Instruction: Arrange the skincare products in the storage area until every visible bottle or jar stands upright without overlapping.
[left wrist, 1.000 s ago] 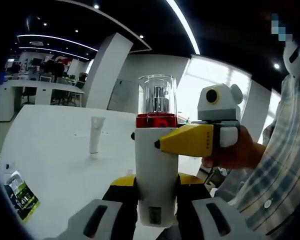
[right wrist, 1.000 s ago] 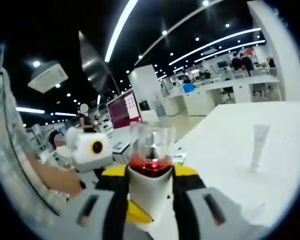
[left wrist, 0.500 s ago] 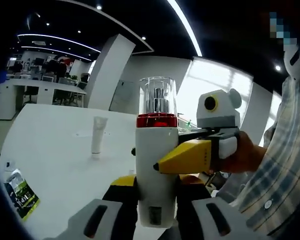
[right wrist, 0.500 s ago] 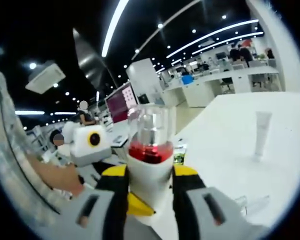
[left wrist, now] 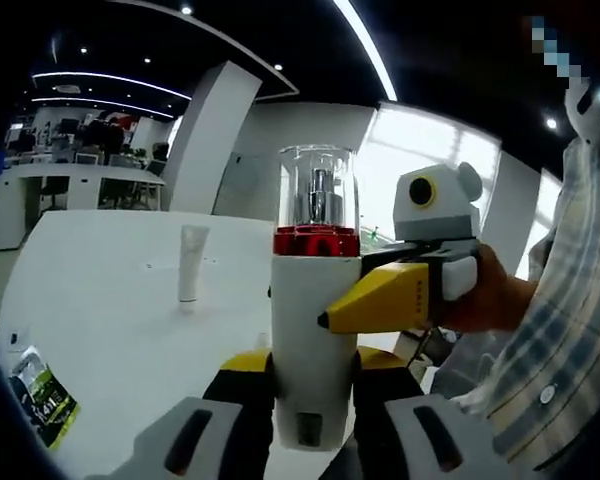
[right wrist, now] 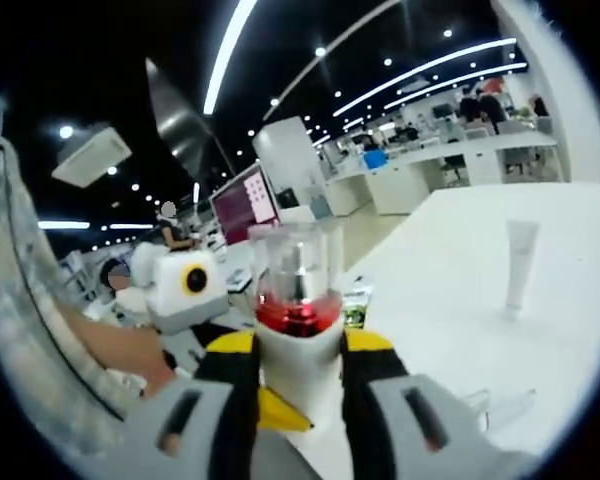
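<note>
A white bottle (left wrist: 315, 340) with a red collar and a clear cap stands upright between the jaws of my left gripper (left wrist: 315, 368), which is shut on its lower body. From the right, a yellow finger (left wrist: 385, 297) of my right gripper presses on the bottle's side just below the collar. In the right gripper view the same bottle (right wrist: 298, 345) sits between the jaws of my right gripper (right wrist: 298, 352), shut on it. A white tube (left wrist: 190, 262) stands upright on the white table (left wrist: 100, 300) behind; it appears again as the tube (right wrist: 520, 265).
A green-printed packet (left wrist: 42, 400) lies near the table's left edge, also visible as the packet (right wrist: 355, 303) behind the bottle. A person's hand (left wrist: 485, 295) and plaid sleeve (left wrist: 565, 330) are at the right. Desks and pillars stand far behind.
Both grippers stay on the bottle. The right gripper's yellow finger has tilted slightly upward against it; the views have shifted only a little.
</note>
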